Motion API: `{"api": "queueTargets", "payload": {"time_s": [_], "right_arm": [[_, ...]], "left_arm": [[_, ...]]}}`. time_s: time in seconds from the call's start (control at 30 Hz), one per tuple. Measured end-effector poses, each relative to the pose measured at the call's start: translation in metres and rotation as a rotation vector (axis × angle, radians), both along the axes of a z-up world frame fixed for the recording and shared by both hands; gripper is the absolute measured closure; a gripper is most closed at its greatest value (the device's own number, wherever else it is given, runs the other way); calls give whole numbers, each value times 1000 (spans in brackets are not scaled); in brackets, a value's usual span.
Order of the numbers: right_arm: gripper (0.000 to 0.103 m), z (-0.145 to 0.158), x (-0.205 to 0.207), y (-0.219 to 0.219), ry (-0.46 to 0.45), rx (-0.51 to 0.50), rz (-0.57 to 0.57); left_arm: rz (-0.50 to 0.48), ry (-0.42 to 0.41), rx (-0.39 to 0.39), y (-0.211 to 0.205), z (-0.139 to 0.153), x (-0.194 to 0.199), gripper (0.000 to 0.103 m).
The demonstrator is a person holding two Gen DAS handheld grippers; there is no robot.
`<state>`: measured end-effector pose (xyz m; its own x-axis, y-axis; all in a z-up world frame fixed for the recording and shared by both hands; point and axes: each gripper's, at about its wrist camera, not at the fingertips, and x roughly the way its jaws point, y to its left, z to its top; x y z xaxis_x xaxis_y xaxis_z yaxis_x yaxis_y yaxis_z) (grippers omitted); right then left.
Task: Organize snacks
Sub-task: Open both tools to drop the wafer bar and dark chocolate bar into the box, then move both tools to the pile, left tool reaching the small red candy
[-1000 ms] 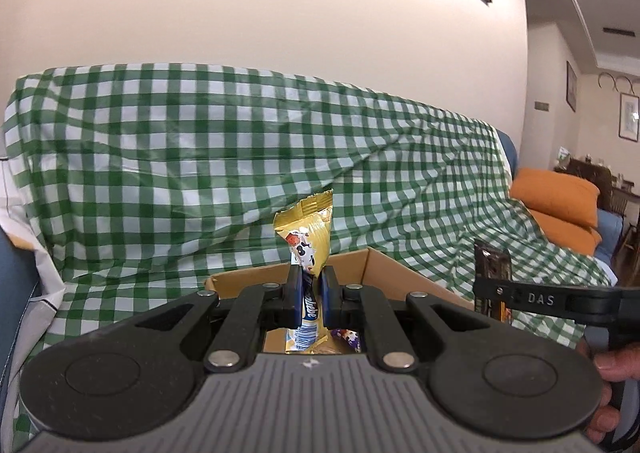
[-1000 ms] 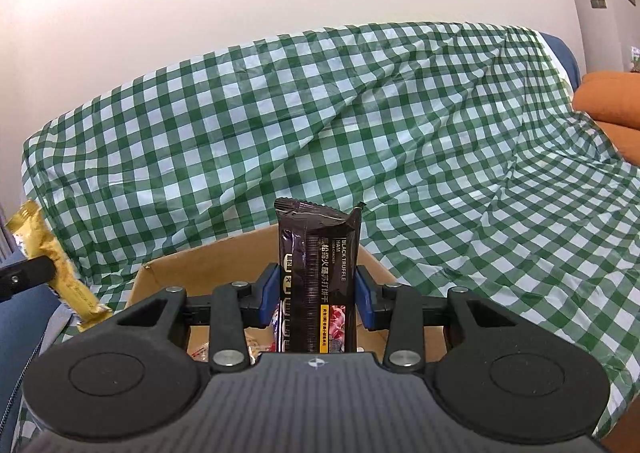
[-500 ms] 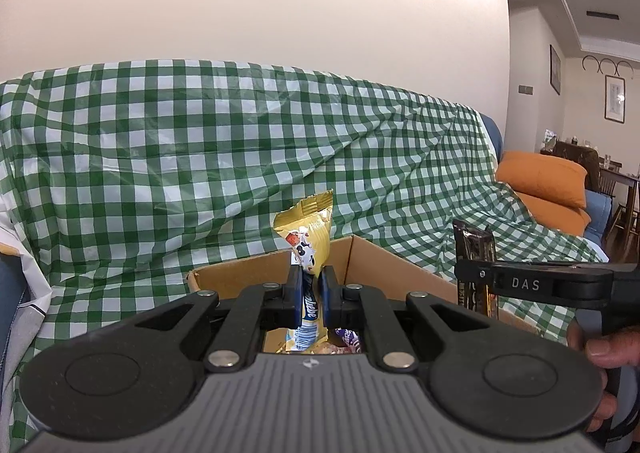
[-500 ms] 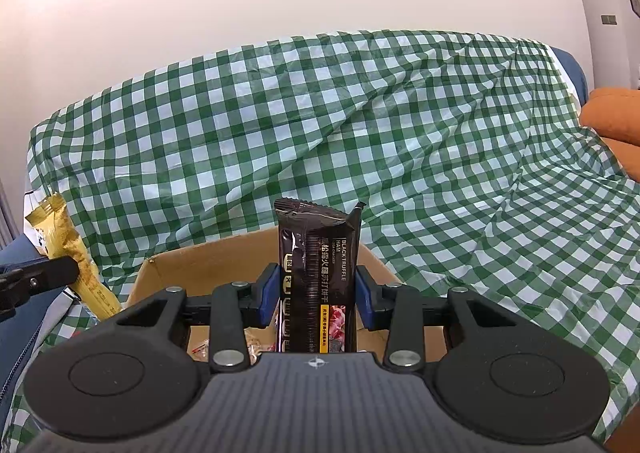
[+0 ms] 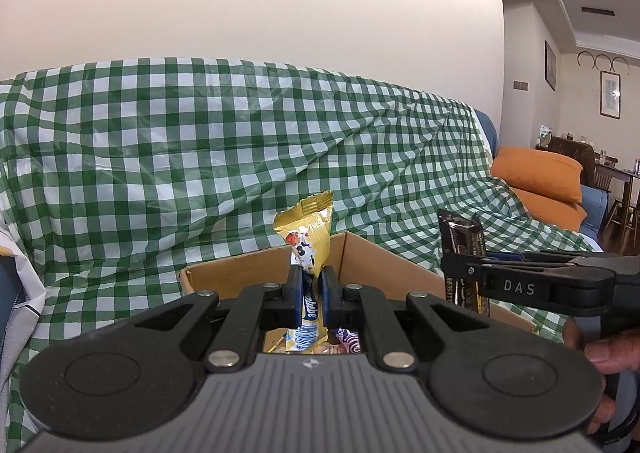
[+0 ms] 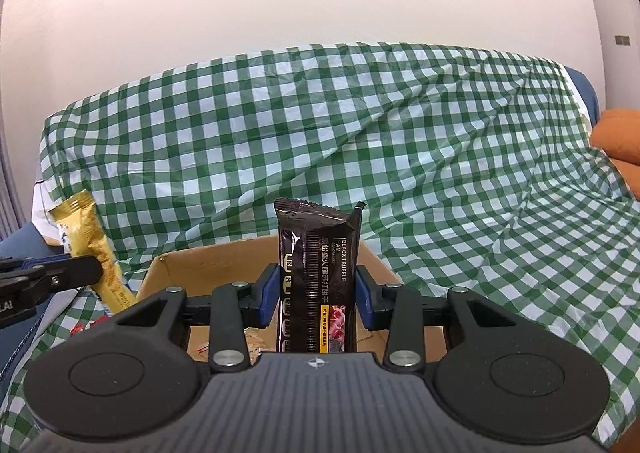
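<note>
Both views shifted a little since a second ago: more box front shows, right gripper sits higher and closer in left view; grips unchanged.

Left gripper [image 5: 311, 295] is clamped tight on the gold pack [image 5: 308, 237], right gripper [image 6: 316, 295] squeezes the black pack [image 6: 318, 273] across its width. Each snack is pinched low down, long axis upright, top seal up, gold one leaning slightly; probably held that way so it can drop end-first. Both hang over the open box [image 5: 236, 273] on the checked cloth [image 5: 160, 153], where other wrappers already lie. Looks like carry-to-box, release not yet done. A hand [image 5: 612, 357] shows at the right gripper's handle.
</note>
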<state>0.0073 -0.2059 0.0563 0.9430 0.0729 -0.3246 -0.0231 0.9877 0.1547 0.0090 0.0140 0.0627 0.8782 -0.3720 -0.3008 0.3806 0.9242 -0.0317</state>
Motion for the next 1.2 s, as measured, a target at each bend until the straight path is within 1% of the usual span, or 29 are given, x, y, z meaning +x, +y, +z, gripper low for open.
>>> {"api": "queueTargets", "payload": {"time_s": [0.43, 0.5, 0.53, 0.57, 0.6, 0.7, 0.8, 1.0, 1.1, 1.2], "right_arm": [[62, 6, -10, 15, -64, -62, 83], [61, 6, -10, 15, -61, -65, 86], [51, 6, -9, 15, -56, -64, 83], [40, 5, -8, 15, -47, -63, 78], [38, 5, -7, 15, -42, -64, 71], [36, 3, -4, 14, -26, -59, 66], [36, 1, -2, 14, -5, -49, 59], [36, 0, 1, 17, 10, -31, 55], [36, 1, 0, 20, 7, -26, 64], [36, 2, 0, 23, 3, -22, 77]], "left_arm": [[-10, 11, -14, -7, -1, 2, 93], [-8, 27, -9, -10, -2, 4, 81], [-3, 26, -2, -11, -2, 4, 72], [-2, 21, 0, -11, -2, 4, 71], [-3, 19, 0, -11, -2, 4, 71], [4, 19, 4, -10, -3, 3, 71], [13, 24, 10, -7, -3, 4, 71], [34, 49, 44, -3, -7, 6, 72], [51, 72, 67, 0, -10, 7, 76], [86, 95, 102, 4, -15, 11, 84]]}}
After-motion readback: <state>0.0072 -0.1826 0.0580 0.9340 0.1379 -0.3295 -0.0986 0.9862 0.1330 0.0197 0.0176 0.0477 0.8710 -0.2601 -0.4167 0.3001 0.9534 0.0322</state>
